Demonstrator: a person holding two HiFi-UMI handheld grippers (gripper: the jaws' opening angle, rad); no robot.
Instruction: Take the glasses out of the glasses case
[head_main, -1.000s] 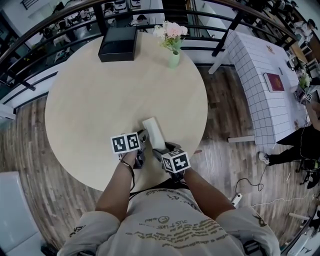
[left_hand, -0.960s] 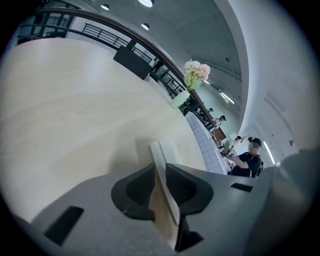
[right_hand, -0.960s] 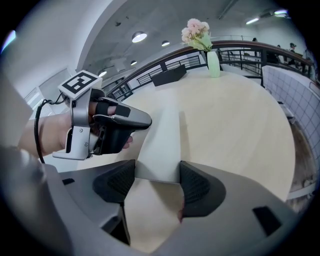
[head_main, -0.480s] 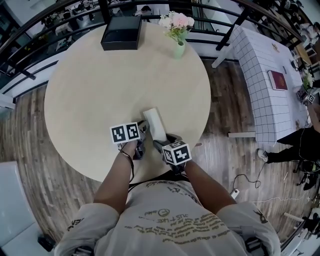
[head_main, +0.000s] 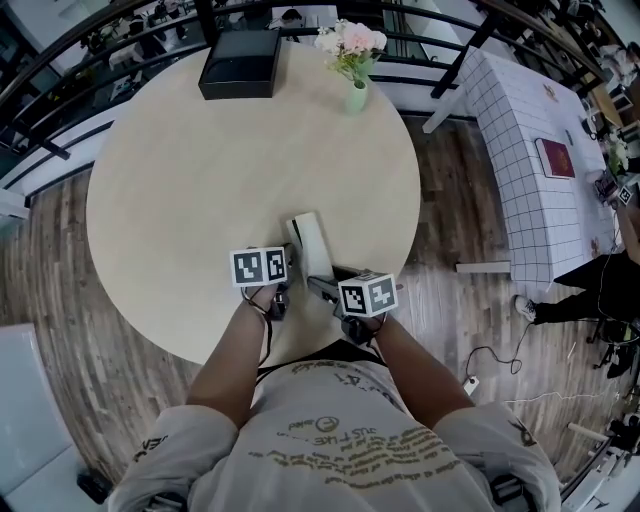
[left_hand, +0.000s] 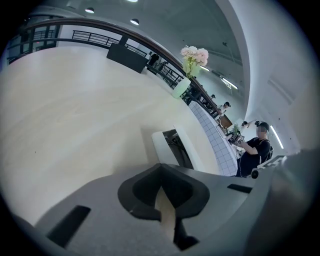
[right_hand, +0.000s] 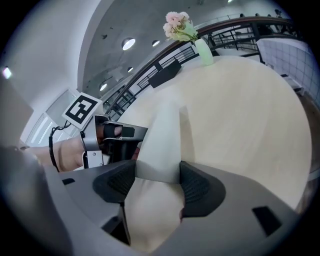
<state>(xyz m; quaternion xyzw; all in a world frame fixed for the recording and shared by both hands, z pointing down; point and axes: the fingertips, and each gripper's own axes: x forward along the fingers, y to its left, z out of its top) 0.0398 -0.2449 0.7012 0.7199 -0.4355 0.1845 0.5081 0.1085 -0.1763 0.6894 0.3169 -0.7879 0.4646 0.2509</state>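
Tabletop (head_main: 180, 200) open — glasses case (head_main: 310, 245) close in; black box (head_main: 238, 62), vase (head_main: 355, 98) at far rim.

The right gripper (head_main: 325, 285) hides the near end of the glasses case (head_main: 308, 240).

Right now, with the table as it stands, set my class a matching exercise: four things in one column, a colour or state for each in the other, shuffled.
Things
1. box
2. vase
3. case
4. right gripper

Colour or state
A. pale green
B. clamped on the case
C. black
D. white, lying open

Pairs: 1-C, 2-A, 3-D, 4-B
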